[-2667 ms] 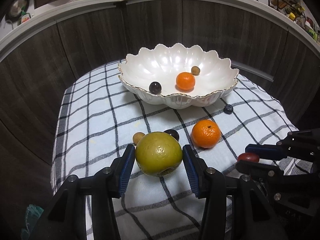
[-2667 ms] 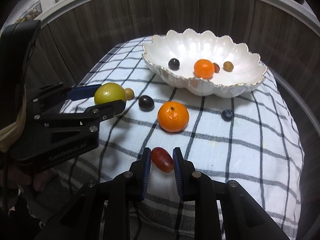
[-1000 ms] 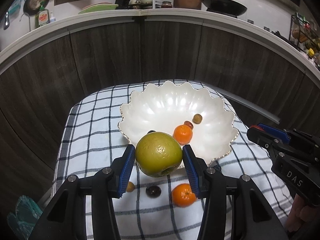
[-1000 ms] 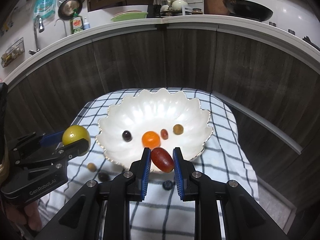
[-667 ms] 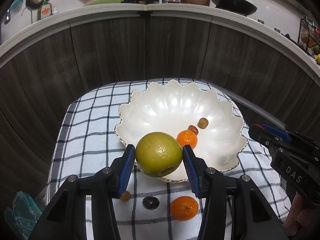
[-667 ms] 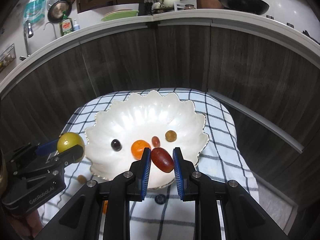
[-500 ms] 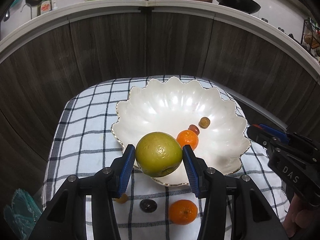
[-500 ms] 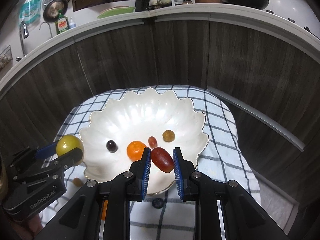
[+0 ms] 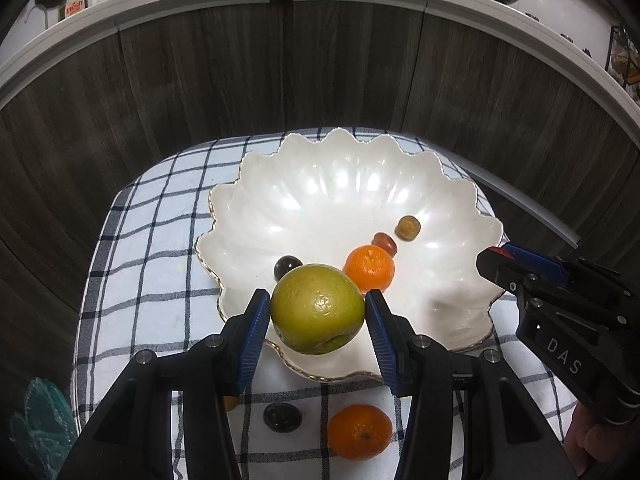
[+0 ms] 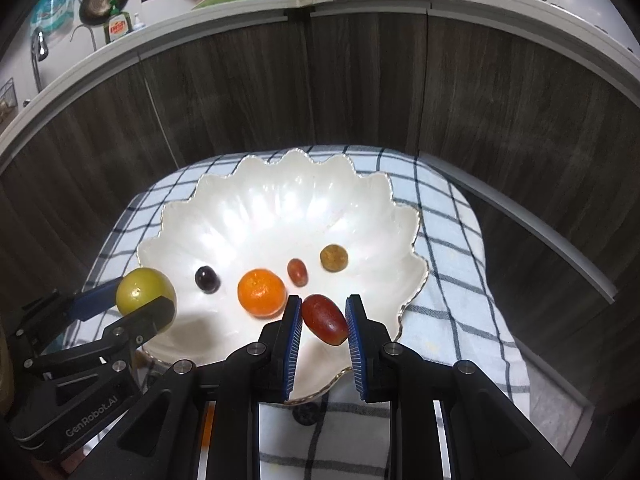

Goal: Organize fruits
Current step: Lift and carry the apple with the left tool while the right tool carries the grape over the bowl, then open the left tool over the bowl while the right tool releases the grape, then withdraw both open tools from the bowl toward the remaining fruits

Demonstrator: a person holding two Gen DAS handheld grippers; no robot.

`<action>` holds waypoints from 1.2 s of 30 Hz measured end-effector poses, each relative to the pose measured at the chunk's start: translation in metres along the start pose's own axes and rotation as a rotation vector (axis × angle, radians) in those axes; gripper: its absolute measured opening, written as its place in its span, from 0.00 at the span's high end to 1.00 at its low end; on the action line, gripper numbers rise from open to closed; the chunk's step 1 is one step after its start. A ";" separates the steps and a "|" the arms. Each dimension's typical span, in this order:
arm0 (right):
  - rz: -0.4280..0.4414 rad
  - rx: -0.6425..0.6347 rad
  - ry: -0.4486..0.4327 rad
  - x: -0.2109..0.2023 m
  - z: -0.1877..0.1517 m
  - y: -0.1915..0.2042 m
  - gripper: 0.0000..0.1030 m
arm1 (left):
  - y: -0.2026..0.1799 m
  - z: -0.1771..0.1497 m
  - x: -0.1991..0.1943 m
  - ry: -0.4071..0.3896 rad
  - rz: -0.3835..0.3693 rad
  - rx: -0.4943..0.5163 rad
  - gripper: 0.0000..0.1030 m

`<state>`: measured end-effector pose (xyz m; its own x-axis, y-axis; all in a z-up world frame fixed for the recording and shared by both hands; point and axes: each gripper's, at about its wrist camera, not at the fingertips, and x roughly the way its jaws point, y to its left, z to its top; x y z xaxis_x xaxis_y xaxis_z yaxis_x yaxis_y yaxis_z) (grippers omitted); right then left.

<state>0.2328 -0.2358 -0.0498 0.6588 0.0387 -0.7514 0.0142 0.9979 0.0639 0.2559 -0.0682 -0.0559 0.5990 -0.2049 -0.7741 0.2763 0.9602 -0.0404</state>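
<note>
My left gripper (image 9: 317, 320) is shut on a large yellow-green fruit (image 9: 317, 309), held above the near rim of the white scalloped bowl (image 9: 344, 184). My right gripper (image 10: 322, 322) is shut on a red oval grape (image 10: 324, 319), also over the bowl's (image 10: 280, 200) near edge. Inside the bowl lie an orange mandarin (image 10: 261, 292), a dark grape (image 10: 207, 279), a small red grape (image 10: 297, 271) and a brownish round fruit (image 10: 333, 257). The left gripper (image 10: 144, 300) with its green fruit (image 10: 142, 289) shows at the left of the right wrist view.
On the checked cloth (image 9: 152, 240) in front of the bowl lie a second mandarin (image 9: 359, 431), a dark grape (image 9: 282, 417) and a small brown fruit partly hidden by my left finger. A blueberry (image 10: 307, 413) sits under the right gripper. Dark wood panels ring the table.
Both grippers have moved forward and down with their fruits, from in front of the bowl to over its near rim. The bowl looks larger and nearer. Neither grip changed.
</note>
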 end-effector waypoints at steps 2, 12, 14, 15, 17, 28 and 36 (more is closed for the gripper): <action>-0.002 -0.004 0.010 0.003 -0.001 0.000 0.77 | 0.000 -0.001 0.000 0.005 -0.002 0.004 0.53; -0.035 0.001 0.001 -0.001 -0.001 -0.003 0.50 | 0.001 0.000 -0.012 -0.036 0.035 0.019 0.25; -0.039 0.016 -0.013 -0.004 -0.001 -0.005 0.41 | 0.003 0.001 -0.015 -0.040 0.054 0.015 0.17; -0.046 0.022 -0.018 -0.006 -0.001 -0.006 0.39 | 0.005 0.001 -0.017 -0.044 0.067 0.010 0.15; -0.060 0.027 -0.031 -0.010 0.000 -0.008 0.36 | 0.007 0.000 -0.021 -0.056 0.082 0.002 0.09; -0.073 0.043 -0.068 -0.029 -0.002 -0.009 0.30 | 0.012 0.000 -0.041 -0.083 0.106 -0.013 0.07; -0.074 0.037 -0.108 -0.048 -0.001 -0.005 0.30 | 0.012 -0.001 -0.059 -0.108 0.112 -0.016 0.07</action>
<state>0.1997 -0.2429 -0.0147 0.7322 -0.0427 -0.6798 0.0920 0.9951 0.0365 0.2231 -0.0445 -0.0115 0.7032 -0.1150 -0.7016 0.1918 0.9809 0.0314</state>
